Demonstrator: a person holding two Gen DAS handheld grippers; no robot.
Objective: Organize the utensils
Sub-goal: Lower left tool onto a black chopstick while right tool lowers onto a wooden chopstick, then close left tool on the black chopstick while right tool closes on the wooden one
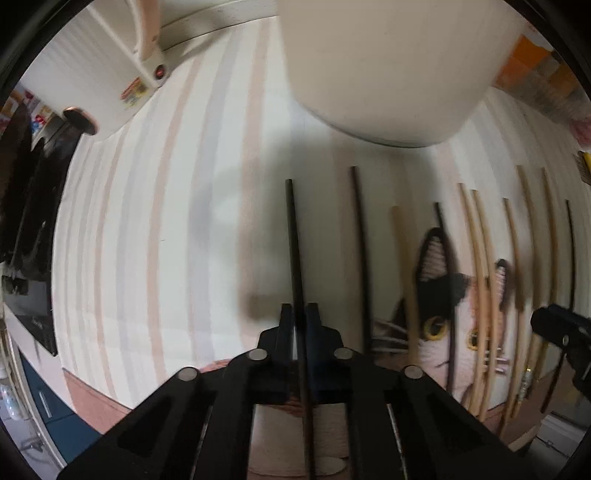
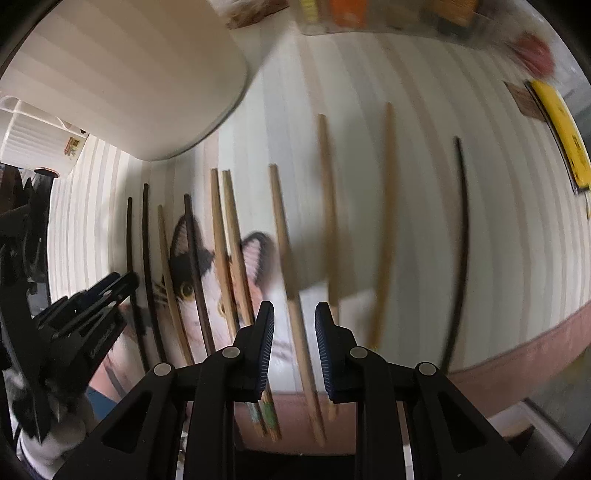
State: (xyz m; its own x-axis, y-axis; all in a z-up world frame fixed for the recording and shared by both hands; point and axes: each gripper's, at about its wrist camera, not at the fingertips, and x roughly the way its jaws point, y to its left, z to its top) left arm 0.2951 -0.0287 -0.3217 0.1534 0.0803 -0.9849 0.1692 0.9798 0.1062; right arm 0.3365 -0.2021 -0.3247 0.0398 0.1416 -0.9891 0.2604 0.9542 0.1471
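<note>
My left gripper (image 1: 299, 308) points down at the table, shut on a thin black chopstick (image 1: 293, 240) that runs between its pads. Several more chopsticks, wooden (image 1: 480, 277) and black (image 1: 360, 258), lie in a row to its right on a cat-print mat (image 1: 432, 354). My right gripper (image 2: 295, 308) hangs over the same row. A wooden chopstick (image 2: 280, 221) lies between its fingers, with a gap on each side, so it is open. A tall white container (image 1: 388, 74) (image 2: 129, 74) stands behind the row. Each gripper shows in the other's view: right gripper (image 1: 554, 325), left gripper (image 2: 125, 284).
A striped tablecloth (image 1: 166, 221) covers the table, whose front edge (image 2: 517, 354) is near. A white appliance (image 1: 147, 66) stands at the back left. A yellow item (image 2: 561, 129) and packaged goods (image 2: 369, 14) lie at the far right and back.
</note>
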